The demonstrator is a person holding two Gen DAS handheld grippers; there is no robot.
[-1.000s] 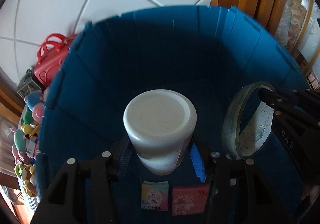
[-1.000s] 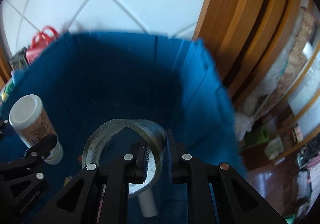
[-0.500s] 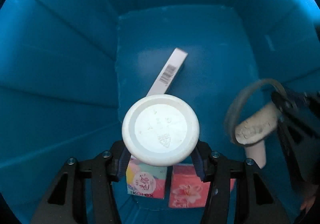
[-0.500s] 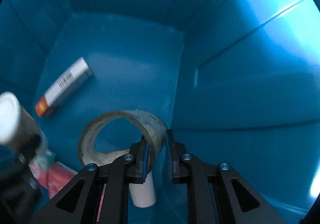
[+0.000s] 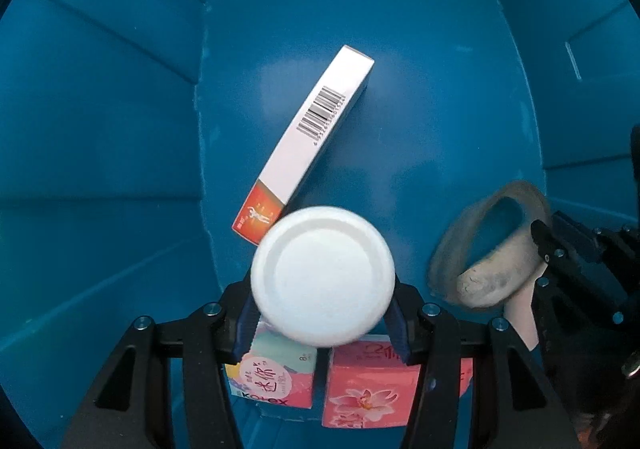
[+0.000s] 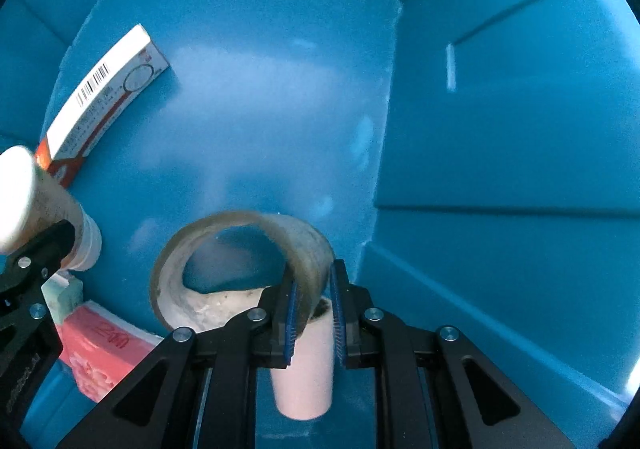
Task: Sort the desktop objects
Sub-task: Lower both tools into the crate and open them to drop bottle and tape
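My left gripper (image 5: pixel 322 323) is clamped on a white bottle (image 5: pixel 323 276), pads pressing its sides, cap end facing the lens. I hold it pointing straight down so it can go upright onto the floor of the blue bin (image 5: pixel 100 97). My right gripper (image 6: pixel 313 313) is pinched tight on the wall of a tape roll (image 6: pixel 240 269), one pad inside the ring, one outside; gripping the band edge-on is the only way narrow jaws get hold of a hoop this wide.

Both loads hang inside the bin, above the bottom, not yet set down as far as I can judge.

Already on the floor: a long white box (image 5: pixel 308 145) with a barcode, lying at a slant; two small packets, a pale one (image 5: pixel 276 379) and a pink flowered one (image 5: pixel 368 385), side by side under my left jaws; a pale tube (image 6: pixel 304 377) below the tape.

Hard to tell: the bottle hides its own body and one end of the box. The packets are half covered by jaws. Whether the tape touches the tube, I cannot tell. The bin's rim is out of frame.
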